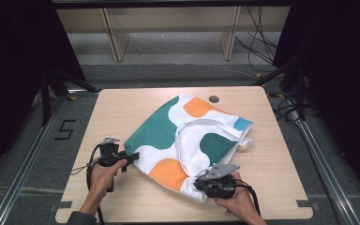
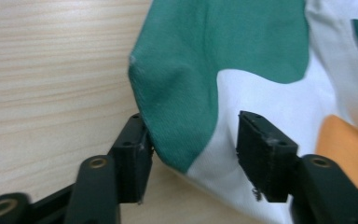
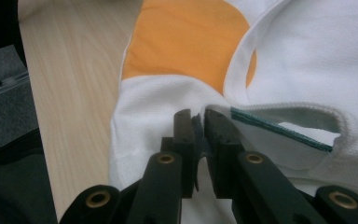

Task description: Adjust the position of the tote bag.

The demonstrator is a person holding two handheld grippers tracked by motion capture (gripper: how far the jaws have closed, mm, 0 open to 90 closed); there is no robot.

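two tools are working one tote bag (image 1: 187, 140) lying flat on the table (image 1: 122, 108). right tool (image 3: 198, 122) is pinching the white cloth at the bag's near edge, jaws pressed almost together on the fabric, probably to anchor that side. left tool (image 2: 191, 140) is standing half spread, one black pad touching the green corner of the bag and the other hanging clear above the white cloth, so nothing is being gripped there; it is likely lining up for a hold on the opposite corner, so the two tools can pull the cloth taut or fold it. the bag, patterned in green, orange and white, is resting slantwise across the middle of the table, handles (image 1: 201, 129) lying on top. its mouth is lying flat and closed, so whether anything is sitting inside cannot be told.
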